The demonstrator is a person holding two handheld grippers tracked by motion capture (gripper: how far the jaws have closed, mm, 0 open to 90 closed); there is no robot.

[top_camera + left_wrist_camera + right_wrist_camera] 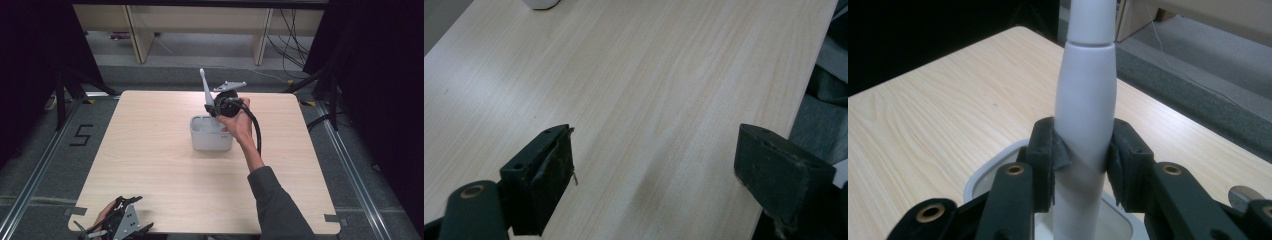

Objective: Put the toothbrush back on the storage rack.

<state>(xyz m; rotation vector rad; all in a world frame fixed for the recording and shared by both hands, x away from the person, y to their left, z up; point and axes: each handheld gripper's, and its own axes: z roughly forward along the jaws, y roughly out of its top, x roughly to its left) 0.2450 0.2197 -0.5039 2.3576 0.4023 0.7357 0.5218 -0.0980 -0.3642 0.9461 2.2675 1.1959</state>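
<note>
The right gripper is squeezing a white toothbrush, with one black jaw pressing on each side of the thick handle. The toothbrush is standing almost straight up (leaning just a little), with its bottom end sitting inside a white holder in the middle of the wooden surface. In the right gripper view, the toothbrush is rising up between the jaws, above the holder. The left gripper is waiting at the near edge of the surface, well apart from the holder. Its jaws are standing wide open, holding nothing at all.
</note>
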